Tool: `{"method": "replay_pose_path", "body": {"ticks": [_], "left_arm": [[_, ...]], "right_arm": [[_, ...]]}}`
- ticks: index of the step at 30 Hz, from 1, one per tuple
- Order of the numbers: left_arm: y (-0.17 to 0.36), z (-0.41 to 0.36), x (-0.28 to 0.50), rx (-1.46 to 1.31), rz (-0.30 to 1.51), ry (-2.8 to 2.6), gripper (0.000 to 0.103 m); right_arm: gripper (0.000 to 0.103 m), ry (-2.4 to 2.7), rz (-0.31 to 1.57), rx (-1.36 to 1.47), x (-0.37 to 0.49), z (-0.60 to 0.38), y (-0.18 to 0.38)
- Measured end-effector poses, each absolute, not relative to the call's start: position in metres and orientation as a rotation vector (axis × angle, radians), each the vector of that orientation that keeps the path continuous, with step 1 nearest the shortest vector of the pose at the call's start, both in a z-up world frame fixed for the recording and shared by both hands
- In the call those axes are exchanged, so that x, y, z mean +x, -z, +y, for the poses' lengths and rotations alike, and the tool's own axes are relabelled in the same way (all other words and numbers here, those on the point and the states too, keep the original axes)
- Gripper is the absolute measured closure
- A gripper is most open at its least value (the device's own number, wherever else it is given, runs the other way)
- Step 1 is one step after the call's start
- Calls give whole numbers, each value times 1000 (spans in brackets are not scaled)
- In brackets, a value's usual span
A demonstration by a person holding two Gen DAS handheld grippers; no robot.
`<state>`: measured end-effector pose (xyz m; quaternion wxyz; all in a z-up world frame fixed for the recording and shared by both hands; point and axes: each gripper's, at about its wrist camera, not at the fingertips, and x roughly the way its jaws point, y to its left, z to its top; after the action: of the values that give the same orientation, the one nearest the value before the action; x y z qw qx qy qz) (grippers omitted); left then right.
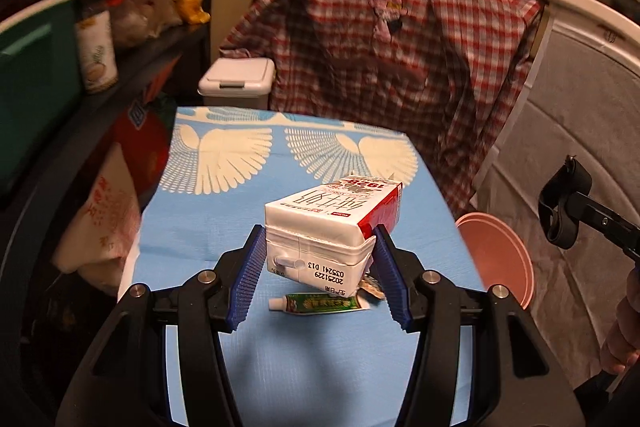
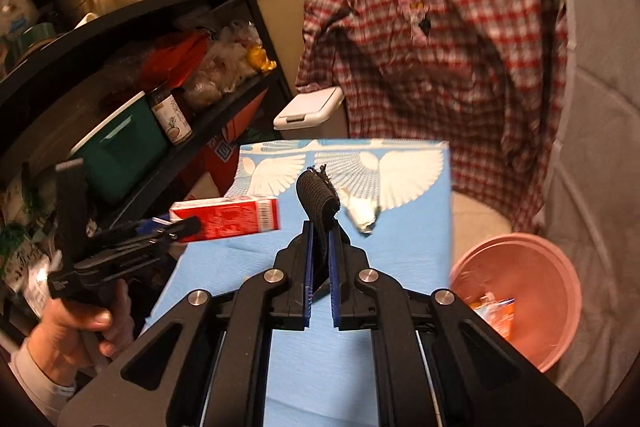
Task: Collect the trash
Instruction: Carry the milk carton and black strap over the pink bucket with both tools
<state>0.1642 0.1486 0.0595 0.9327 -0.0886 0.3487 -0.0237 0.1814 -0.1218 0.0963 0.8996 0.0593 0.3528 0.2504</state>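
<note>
The carton, white with a red side, sat clamped end-on between the blue pads of the left gripper, lifted clear above the table. Under the carton, on the blue cloth, lay a small green tube with a scrap of wrapper just beside it. The right gripper was closed tight on a black strap, whose free end curled over above the fingertips. Beyond the strap a crumpled white wad lay on the cloth, nearer the table's far edge.

The rest of the cloth was bare, with open room toward the near edge and the far edge. Off the table's right edge and lower down stood a pink bin, holding some orange and white packaging; it was otherwise mostly empty. Behind the table's far edge stood a white lidded bin, lid down, its contents hidden. A plaid shirt hung behind the table, down to near its far right corner. A black shelf crowded the table's left edge, loaded with pots, bags, a green box and a jar. A bare hand gripped the left gripper's handle at that side.
</note>
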Motion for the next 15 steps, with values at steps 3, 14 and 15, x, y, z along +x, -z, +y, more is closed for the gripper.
{"method": "replay_pose_path", "body": {"ticks": [3,14,15], "left_arm": [[-69,141,152,-185,686,42,50],[-81,113,142,-165,663,38,50],[-82,110,143,-165,664,41,50]], "right_arm": [[95,-479,701,106,172,-141,-101],[96,-342,658,142,162,-189,-73],[96,-333,661,156,163,-195,-71]]}}
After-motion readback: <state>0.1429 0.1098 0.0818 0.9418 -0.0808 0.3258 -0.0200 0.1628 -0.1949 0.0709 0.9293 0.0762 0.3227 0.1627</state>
